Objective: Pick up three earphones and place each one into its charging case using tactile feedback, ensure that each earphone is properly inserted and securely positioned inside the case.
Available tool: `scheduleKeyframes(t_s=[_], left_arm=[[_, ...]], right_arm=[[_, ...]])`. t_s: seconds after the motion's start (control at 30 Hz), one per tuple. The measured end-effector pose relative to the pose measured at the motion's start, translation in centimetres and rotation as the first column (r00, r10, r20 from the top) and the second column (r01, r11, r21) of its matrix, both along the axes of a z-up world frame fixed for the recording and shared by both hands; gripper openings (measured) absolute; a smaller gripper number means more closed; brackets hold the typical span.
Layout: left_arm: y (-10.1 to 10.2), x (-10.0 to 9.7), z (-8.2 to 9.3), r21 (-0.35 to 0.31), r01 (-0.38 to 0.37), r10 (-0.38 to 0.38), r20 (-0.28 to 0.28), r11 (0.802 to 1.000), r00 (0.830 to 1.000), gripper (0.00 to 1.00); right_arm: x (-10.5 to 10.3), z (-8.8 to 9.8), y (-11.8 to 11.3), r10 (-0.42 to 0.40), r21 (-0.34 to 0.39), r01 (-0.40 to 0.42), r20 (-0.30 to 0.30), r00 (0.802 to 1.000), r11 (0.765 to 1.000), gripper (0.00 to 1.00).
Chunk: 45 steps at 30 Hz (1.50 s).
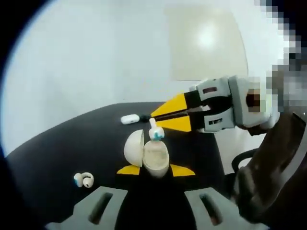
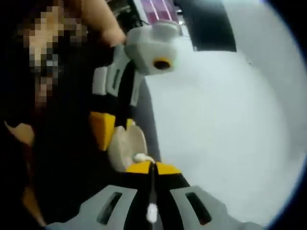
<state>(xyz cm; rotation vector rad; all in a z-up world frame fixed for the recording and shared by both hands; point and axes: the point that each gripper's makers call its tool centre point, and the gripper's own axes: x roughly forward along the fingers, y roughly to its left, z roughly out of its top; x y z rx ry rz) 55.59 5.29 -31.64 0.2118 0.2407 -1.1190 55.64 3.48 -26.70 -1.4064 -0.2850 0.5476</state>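
My left gripper is shut on a white egg-shaped charging case, which is held upright with its lid swung open to the left. My right gripper comes in from the right with its yellow tips shut on a small white earphone with a blue mark, right at the case's open mouth. In the right gripper view, the right gripper pinches the earphone against the case, which the left gripper holds from above.
A black table lies below. On it rest a white stem-type earphone near the far edge and a white clip-type earphone at the near left. A person's dark sleeve is at the right. Pale wall lies behind.
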Motion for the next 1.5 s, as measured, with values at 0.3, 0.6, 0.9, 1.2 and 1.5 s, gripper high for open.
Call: scheduleKeyframes(t_s=[0.3,0.6,0.9,1.2,1.5], left_arm=[[-0.2,-0.1,0.1,0.003,-0.001,0.001,0.012,1.0,1.0,0.17],[-0.3,-0.1,0.1,-0.001,0.0,0.0,0.005,1.0,1.0,0.17],[-0.3,0.0,0.1,-0.005,0.008,-0.007,0.003,1.0,1.0,0.18],[-0.2,0.1,0.1,-0.003,0.01,-0.01,0.022,1.0,1.0,0.18],[0.0,0.0,0.1,-0.002,0.012,-0.012,0.028,1.0,1.0,0.18]], right_arm=[[-0.2,-1.6,0.7,0.014,-0.163,-0.007,0.037,0.999,0.987,0.05],[-1.3,-1.4,-0.2,0.071,0.054,-0.06,-0.229,0.971,0.997,0.1],[1.0,0.9,-2.3,0.351,0.457,-0.085,-0.539,0.765,0.886,0.17],[0.8,-1.0,0.1,0.384,0.457,-0.121,-0.54,0.749,0.881,0.06],[0.1,-1.1,0.6,0.382,0.416,-0.147,-0.565,0.732,0.897,0.06]])
